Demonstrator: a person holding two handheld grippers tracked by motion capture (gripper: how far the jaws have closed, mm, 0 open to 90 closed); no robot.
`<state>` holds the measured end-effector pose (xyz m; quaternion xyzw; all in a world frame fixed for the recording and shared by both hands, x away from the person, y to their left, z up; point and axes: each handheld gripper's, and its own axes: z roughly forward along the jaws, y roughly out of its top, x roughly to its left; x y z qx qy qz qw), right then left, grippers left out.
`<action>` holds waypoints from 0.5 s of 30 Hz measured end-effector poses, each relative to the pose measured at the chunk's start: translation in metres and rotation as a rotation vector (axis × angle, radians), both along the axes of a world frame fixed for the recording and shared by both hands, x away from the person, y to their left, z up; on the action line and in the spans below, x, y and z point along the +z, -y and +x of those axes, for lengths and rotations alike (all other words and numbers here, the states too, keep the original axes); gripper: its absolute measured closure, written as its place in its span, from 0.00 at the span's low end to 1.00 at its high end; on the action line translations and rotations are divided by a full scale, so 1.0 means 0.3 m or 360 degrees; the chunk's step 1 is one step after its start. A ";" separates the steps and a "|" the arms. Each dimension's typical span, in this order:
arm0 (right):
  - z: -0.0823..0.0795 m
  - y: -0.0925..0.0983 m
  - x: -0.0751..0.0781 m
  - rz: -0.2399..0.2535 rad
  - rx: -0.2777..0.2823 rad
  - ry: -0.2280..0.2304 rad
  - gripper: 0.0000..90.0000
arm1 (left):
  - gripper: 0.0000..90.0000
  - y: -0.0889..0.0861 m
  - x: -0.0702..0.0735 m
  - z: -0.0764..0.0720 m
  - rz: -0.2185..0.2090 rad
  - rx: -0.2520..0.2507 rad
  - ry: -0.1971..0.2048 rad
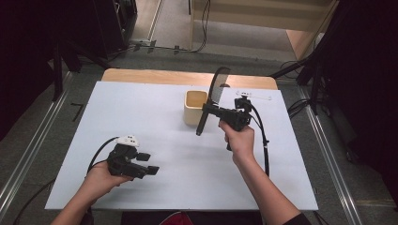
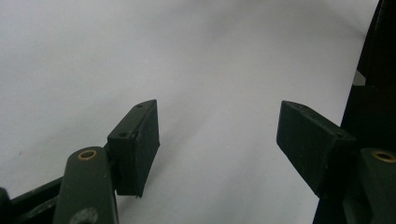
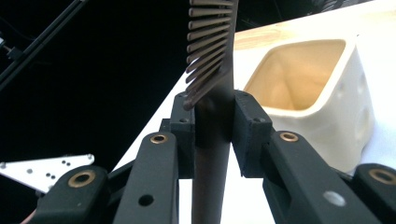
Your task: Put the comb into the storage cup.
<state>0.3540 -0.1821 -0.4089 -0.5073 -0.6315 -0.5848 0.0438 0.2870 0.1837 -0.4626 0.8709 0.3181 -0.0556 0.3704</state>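
Note:
A long black comb is clamped at its handle by my right gripper, held up beside a cream square cup near the middle of the white table. Seen from the right gripper view, both pads press the comb just below its teeth, and the cup stands open-topped to the right. My left gripper rests low at the table's front left with its jaws apart. In the left gripper view the two pads stand wide over bare white table with nothing between them.
The white table has a wooden strip along its far edge. A small white bracket lies at the back right. Cables trail from both grippers. Dark stands and rails flank the table on both sides.

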 end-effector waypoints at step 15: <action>0.090 -0.026 0.061 0.0004 -0.0042 0.0026 0.78 | 0.35 -0.010 -0.008 0.006 -0.0031 -0.0023 -0.0024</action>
